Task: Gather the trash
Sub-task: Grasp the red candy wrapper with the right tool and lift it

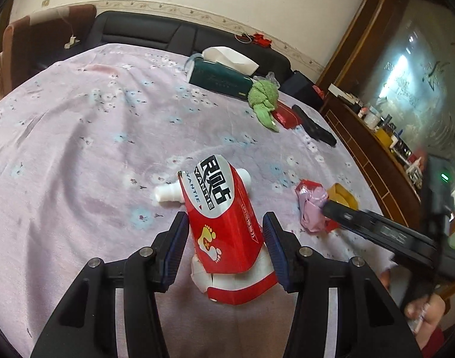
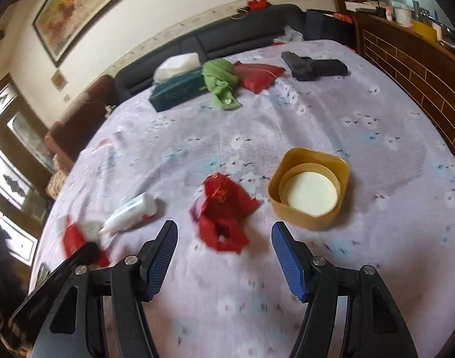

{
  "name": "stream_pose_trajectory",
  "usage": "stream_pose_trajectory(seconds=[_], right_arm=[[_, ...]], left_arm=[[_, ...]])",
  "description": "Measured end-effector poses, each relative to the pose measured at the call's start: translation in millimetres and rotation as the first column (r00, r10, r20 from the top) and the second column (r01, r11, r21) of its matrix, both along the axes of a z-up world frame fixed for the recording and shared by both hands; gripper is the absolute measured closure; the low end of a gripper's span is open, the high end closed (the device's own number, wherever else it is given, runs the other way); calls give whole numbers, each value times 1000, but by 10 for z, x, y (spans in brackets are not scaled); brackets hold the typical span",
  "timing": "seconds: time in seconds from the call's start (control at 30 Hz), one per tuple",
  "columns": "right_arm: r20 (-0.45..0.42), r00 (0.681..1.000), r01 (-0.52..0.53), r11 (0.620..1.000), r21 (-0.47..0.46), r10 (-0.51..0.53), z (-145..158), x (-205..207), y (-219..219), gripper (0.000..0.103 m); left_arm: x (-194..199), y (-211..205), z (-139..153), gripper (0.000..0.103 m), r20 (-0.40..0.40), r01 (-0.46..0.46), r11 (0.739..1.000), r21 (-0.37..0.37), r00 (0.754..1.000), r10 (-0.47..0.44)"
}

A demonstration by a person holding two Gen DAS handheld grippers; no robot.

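Observation:
A red and silver box [image 1: 224,217] lies on the floral cloth between the blue pads of my left gripper [image 1: 226,223], which is open around it. A white tube [image 1: 167,194] lies just behind the box. My right gripper [image 2: 224,234] is open and empty, its jaws on either side of a crumpled red wrapper [image 2: 223,211]. The same wrapper shows pink and red in the left wrist view [image 1: 312,208], with the right gripper's finger [image 1: 376,229] beside it. The tube [image 2: 130,213] and box [image 2: 73,237] show at the left of the right wrist view.
A yellow square lid [image 2: 309,188] lies right of the wrapper. At the far side are a green tissue box [image 2: 176,91], a green cloth [image 2: 221,85], a red packet [image 2: 258,74] and a black toy gun [image 2: 312,65]. A dark sofa [image 1: 143,29] and wooden cabinet [image 2: 412,68] border the table.

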State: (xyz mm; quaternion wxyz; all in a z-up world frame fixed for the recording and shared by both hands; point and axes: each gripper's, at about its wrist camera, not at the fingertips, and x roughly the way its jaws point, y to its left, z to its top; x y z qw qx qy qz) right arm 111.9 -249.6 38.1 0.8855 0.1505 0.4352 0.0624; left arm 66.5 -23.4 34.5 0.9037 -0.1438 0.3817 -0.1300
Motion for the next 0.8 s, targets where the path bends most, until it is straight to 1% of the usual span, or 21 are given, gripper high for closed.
stream_pose_trajectory(seconds=[0.07, 0.13, 0.17, 0.2, 0.23, 0.33, 0.47, 0.57, 0.8], right_arm=[[-20, 1000, 8, 1000, 1, -8, -97, 99, 24, 34], [-27, 1000, -5, 1000, 9, 5, -153, 133, 41, 40], [-32, 999, -11, 1000, 4, 11, -189, 157, 66, 44], [-34, 999, -15, 1000, 0, 15, -214, 173, 77, 56], [-33, 999, -24, 1000, -5, 24, -231, 178, 95, 60], [6, 999, -40, 998, -44, 40, -222, 141, 136, 65], [83, 995, -54, 996, -78, 60, -142, 20, 167, 66], [169, 981, -71, 988, -134, 93, -13, -120, 242, 66], [219, 963, -112, 973, -203, 156, 68, -260, 407, 66]], left_arm=[[-2, -46, -3, 53, 0, 13, 1000, 11, 1000, -13], [-13, -81, 8, 53, 10, 24, 999, 24, 1000, -24], [-18, -98, 11, 53, 15, 26, 999, 31, 1000, -26], [-19, -112, 14, 53, 20, 28, 999, 37, 999, -28], [-21, -117, 17, 53, 23, 29, 999, 41, 999, -30], [-32, -116, 21, 53, 32, 25, 999, 44, 999, -26], [-51, -140, 43, 53, 51, 13, 998, 67, 999, -17], [-79, -149, 71, 53, 76, -3, 996, 92, 997, -4], [-95, -161, 95, 53, 98, -27, 991, 132, 995, 14]])
